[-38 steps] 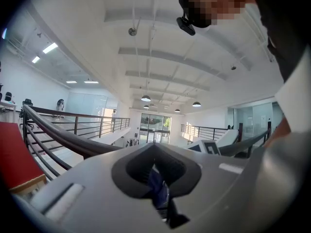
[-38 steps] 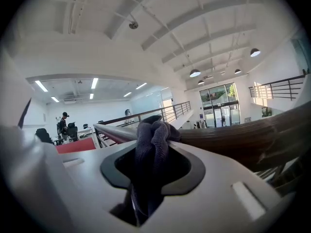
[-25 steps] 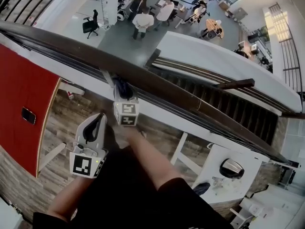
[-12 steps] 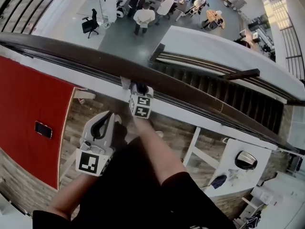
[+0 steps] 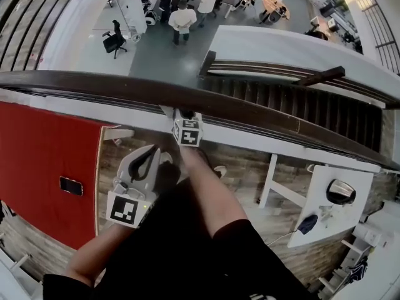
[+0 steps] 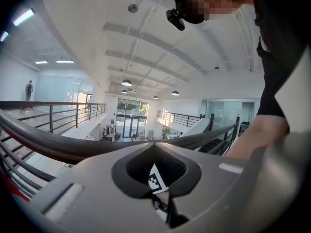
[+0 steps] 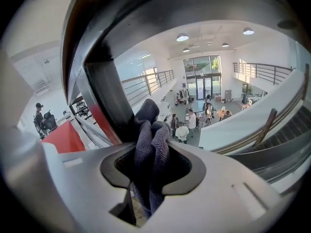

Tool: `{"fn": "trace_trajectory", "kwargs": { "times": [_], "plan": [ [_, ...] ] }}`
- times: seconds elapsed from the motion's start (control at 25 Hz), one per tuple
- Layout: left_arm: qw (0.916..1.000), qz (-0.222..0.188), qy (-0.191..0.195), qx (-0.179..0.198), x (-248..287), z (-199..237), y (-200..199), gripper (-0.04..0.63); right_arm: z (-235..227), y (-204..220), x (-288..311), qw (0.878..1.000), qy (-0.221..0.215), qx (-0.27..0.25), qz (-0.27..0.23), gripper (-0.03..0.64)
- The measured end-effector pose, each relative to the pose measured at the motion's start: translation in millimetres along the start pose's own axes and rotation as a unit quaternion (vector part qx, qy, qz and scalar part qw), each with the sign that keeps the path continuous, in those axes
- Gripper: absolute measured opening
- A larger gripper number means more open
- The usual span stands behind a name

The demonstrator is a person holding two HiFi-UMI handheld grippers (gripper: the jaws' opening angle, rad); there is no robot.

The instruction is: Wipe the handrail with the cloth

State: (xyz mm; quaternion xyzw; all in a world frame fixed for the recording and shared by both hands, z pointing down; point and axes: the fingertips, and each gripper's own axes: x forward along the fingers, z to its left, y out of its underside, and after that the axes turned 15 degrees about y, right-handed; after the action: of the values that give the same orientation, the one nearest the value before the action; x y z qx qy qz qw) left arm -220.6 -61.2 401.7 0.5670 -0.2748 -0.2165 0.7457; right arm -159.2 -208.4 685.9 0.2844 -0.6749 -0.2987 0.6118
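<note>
The right hand-held gripper (image 5: 182, 115) pinches a bunched dark blue-grey cloth (image 7: 151, 149) and presses it against the near side of the long dark brown wooden handrail (image 5: 262, 115). The left hand-held gripper (image 5: 153, 155) is held just short of the handrail, not touching it, its jaws pressed together on nothing.

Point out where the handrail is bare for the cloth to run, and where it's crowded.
Bare: the handrail left of the right gripper, above the red panel, and right of it, beside the staircase. Crowded: around that gripper's cloth, with the left gripper close below.
</note>
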Motion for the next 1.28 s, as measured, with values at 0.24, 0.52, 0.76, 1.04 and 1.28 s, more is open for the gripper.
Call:
{"fn": "trace_trajectory", "kwargs": {
  "times": [0.24, 0.52, 0.76, 1.04, 1.28],
  "plan": [
    [0.9995, 0.022, 0.014, 0.016, 10, -2, 0, -0.002, 1, 4, -1, 0.999, -0.006, -0.037, 0.002, 0.121],
    [0.9995, 0.015, 0.026, 0.012, 22, -10, -2, -0.002, -5, 5, -5, 0.998, -0.002, -0.066, 0.016, 0.121],
    [0.9995, 0.015, 0.029, -0.001, 27, -16, 3, -0.002, -18, 6, -5, 0.997, 0.002, -0.077, 0.011, 0.123],
    [0.9989, 0.014, 0.044, -0.008, 37, -30, 10, -0.002, -43, 8, -12, 0.997, 0.016, -0.07, 0.011, 0.123],
    [0.9975, -0.008, 0.07, 0.003, 55, -57, -4, -0.002, -68, 7, -17, 0.998, 0.02, -0.059, 0.007, 0.123]
  ]
}}
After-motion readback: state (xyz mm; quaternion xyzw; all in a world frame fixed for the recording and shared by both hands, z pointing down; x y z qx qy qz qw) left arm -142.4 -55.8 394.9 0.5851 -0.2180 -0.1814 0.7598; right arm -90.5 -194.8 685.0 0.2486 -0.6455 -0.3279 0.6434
